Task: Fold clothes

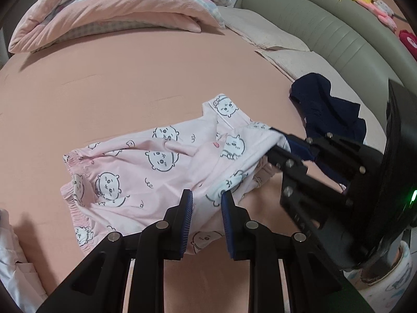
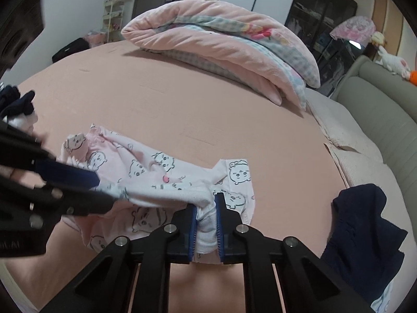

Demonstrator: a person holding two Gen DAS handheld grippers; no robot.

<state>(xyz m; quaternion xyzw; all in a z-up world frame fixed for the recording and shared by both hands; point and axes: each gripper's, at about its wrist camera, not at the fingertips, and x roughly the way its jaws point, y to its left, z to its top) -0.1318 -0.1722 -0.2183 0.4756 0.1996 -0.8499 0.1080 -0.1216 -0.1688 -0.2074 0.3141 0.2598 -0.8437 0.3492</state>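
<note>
While both of my grippers work on the pink cartoon-print garment (image 1: 156, 167), it lies rumpled on the peach bedsheet (image 1: 117, 83), roughly in the middle of the bed, with its elastic waistband toward the left of the left wrist view. My right gripper (image 2: 206, 219) is clamped on a bunched white-and-pink fold of that garment: in the right wrist view the cloth is squeezed between the two blue pads and bulges out above and below them. My left gripper (image 1: 207, 208) stands nearly together around another part of the same garment, with a ridge of pink fabric running up between its blue pads; from its own camera I read that as a grip on the cloth, and the right wrist view shows its tip buried in a twisted bit of fabric at the left. Between the two grippers the garment is pulled into a loose rope-like roll, lifted a little off the sheet, while the rest sags flat.

A dark navy garment (image 1: 328, 112) lies crumpled on the sheet to the right, near the grey padded headboard (image 1: 325, 34), apart from the pink one. A folded pink quilt (image 2: 221, 44) sits at the far side of the bed. Some white cloth (image 1: 15, 255) shows at the left edge of the left wrist view.
</note>
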